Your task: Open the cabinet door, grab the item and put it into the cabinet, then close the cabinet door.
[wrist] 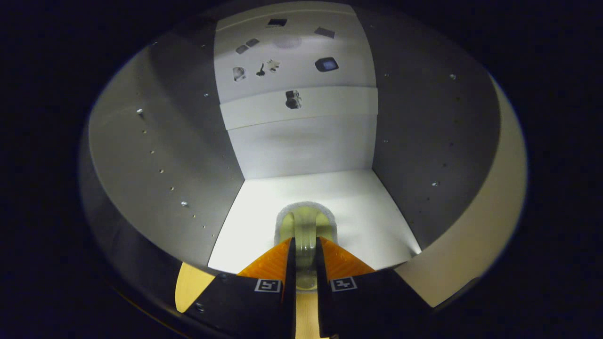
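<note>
Nearest the camera: gripper (305, 249), fingers drawn narrow and pressed on either side of a pale yellow-green item (305, 230). What the item was could not be told; it looked rounded and glossy, with a slim upright part pinched between the fingers and a wider curved body just beyond the fingertips.

Item, location: held at the mouth of the cabinet (155, 155), low over the front part of the white cabinet floor (367, 212). A soft grey shadow ringed it on that floor, so it appeared to be close above the surface or just touching; which of the two could not be told.

Surroundings: grey side walls to left and right, each carrying rows of small holes and a few metal pegs. White back wall (301, 146) beyond the item, crossed by a paler horizontal band, with small dark marks above it, too small to identify. Pale panel edge (476, 245) to the right, possibly the opened door. Strip of light wood (191, 287) below the left finger.

Assessment: door stage judged complete; item gripped firmly, presumably to steady it for placing. Release and door closing remained.
</note>
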Tool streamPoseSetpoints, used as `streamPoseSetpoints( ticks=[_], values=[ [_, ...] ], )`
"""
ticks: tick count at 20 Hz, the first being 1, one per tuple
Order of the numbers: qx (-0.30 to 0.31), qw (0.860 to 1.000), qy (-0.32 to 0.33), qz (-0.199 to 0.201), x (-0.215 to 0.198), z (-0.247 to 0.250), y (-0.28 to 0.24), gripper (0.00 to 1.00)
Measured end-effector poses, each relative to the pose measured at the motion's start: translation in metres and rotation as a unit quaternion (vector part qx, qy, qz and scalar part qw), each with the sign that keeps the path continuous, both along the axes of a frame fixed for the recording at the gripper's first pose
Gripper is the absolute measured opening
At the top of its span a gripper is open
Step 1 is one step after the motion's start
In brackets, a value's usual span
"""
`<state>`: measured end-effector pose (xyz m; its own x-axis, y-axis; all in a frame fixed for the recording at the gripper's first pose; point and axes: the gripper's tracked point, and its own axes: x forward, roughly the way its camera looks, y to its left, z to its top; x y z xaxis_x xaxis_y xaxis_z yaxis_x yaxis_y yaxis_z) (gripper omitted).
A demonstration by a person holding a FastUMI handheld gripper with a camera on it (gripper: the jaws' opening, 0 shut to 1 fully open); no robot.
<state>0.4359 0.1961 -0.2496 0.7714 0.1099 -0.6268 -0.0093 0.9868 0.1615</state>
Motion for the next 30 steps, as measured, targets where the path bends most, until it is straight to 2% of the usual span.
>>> streamPoseSetpoints(
  ticks=[3,12,13,17,22,27,30],
  values=[
    [-0.002,1.0,-0.006,-0.014,0.019,-0.01,-0.004,0.23],
    [0.008,1.0,-0.008,-0.009,0.044,-0.025,0.007,0.25],
    [0.009,1.0,-0.007,-0.006,0.045,-0.028,0.01,0.32],
    [-0.008,0.998,-0.055,0.007,0.038,-0.005,0.016,1.0],
    [0.001,0.99,-0.143,0.02,-0.023,0.071,0.022,0.99],
    [-0.006,0.973,-0.23,0.023,-0.125,0.137,0.02,0.98],
    [-0.009,0.967,-0.254,0.012,-0.186,0.156,0.004,0.98]
  ],
)
